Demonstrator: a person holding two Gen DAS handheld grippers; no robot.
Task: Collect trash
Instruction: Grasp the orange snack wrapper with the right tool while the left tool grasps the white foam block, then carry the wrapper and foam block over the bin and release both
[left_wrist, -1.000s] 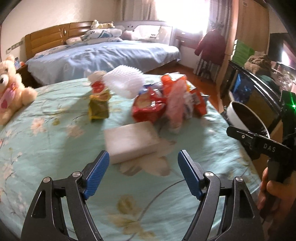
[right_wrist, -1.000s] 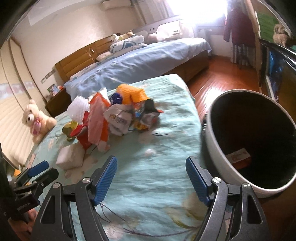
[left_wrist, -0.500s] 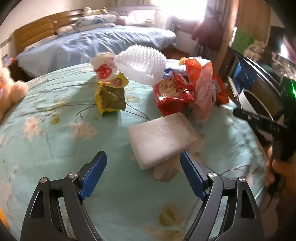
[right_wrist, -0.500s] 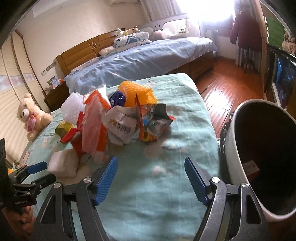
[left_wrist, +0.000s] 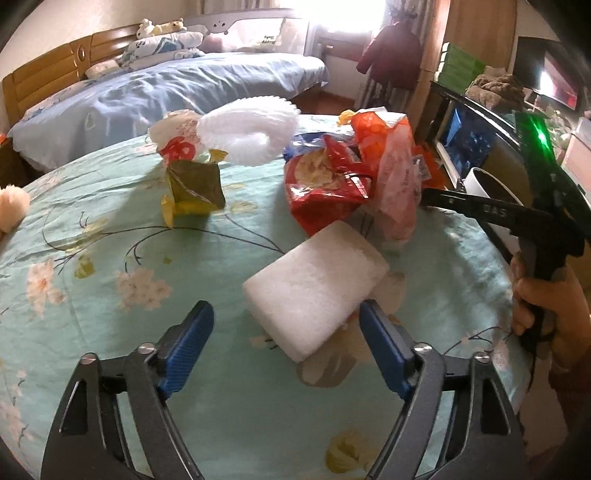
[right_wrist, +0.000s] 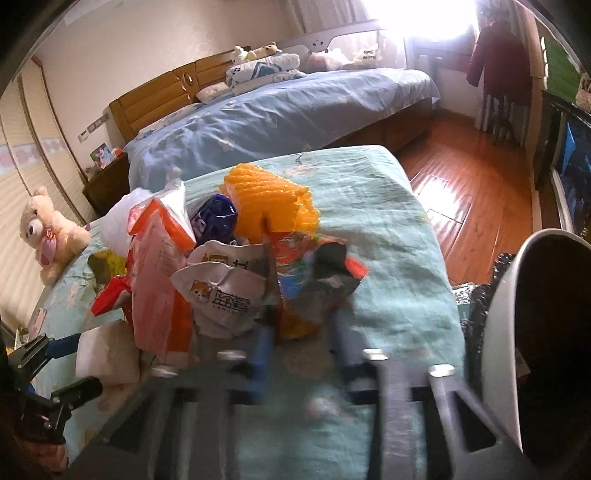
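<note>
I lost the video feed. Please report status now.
Left gripper open, jaws flanking white foam block. Right gripper blurred, at wrapper pile. Bin at right.

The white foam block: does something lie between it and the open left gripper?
No; in the left wrist view the white foam block already sits partly between the left gripper fingers.

Sunlit bedroom: blue-quilted bed with wooden headboard, glossy wood floor, bright window.
</note>
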